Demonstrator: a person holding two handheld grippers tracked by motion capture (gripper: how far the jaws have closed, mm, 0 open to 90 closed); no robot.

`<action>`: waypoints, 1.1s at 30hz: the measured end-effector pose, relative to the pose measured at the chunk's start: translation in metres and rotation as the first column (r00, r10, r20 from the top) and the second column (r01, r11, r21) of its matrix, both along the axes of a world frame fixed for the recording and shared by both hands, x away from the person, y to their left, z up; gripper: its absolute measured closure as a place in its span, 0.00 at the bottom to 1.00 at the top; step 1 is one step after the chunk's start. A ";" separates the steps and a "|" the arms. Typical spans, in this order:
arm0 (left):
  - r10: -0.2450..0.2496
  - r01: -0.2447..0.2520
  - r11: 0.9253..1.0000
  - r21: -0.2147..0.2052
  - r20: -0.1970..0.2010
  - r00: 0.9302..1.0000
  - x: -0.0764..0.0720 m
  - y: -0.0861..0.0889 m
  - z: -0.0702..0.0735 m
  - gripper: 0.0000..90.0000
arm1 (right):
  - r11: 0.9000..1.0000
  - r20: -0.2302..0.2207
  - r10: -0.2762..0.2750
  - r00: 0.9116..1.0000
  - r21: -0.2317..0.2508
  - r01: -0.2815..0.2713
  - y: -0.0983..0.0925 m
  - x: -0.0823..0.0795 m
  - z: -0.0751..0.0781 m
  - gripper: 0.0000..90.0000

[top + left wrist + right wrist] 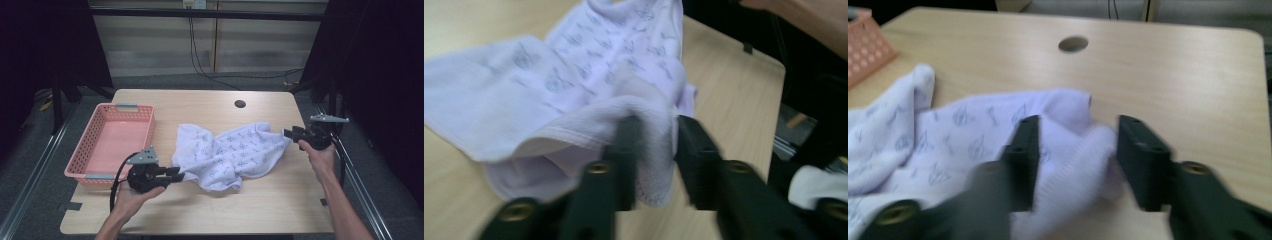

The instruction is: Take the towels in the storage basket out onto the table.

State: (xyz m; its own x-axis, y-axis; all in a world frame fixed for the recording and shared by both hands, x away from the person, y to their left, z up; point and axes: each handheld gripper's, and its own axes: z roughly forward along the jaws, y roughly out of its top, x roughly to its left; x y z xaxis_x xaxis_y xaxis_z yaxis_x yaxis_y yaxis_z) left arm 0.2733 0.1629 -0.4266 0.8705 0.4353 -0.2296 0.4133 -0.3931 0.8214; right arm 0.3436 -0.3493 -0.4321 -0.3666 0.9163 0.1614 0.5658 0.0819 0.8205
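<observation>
A white towel (230, 152) with a small grey print lies crumpled across the middle of the wooden table (200, 210). My left gripper (179, 174) lies low at the towel's near left corner. In the left gripper view the jaws of this gripper (659, 125) stand apart, and a fold of the towel (574, 75) hangs loosely between them. My right gripper (287, 133) is at the towel's far right corner. In the right gripper view its jaws (1078, 125) are also apart, with the towel's hem (948, 130) lying slack between them.
A pink plastic basket (90, 135) stands on the left side of the table, just behind my left hand; its corner (865, 45) appears in the right gripper view. A round cable hole (240, 104) sits near the far edge. Bare wood lies in front of the towel.
</observation>
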 end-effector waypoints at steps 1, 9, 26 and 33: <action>0.014 -0.014 1.000 0.007 0.006 1.000 0.000 0.000 -0.003 0.60 | 1.000 0.009 0.003 1.000 -0.010 -0.003 0.002 -0.006 0.000 0.49; 0.136 -0.131 0.986 -0.100 0.044 0.990 0.024 0.012 0.004 0.49 | 0.994 0.022 0.105 0.994 -0.010 -0.105 0.021 -0.053 0.004 0.42; -0.031 0.056 0.977 0.205 -0.122 0.992 0.023 -0.040 -0.070 0.88 | 0.945 -0.063 0.326 0.943 -0.012 -0.327 0.075 -0.120 -0.040 0.39; -0.099 0.121 0.969 0.217 -0.110 0.989 0.006 -0.073 -0.070 1.00 | 0.919 -0.083 0.393 0.916 0.002 -0.394 0.103 -0.129 -0.044 0.38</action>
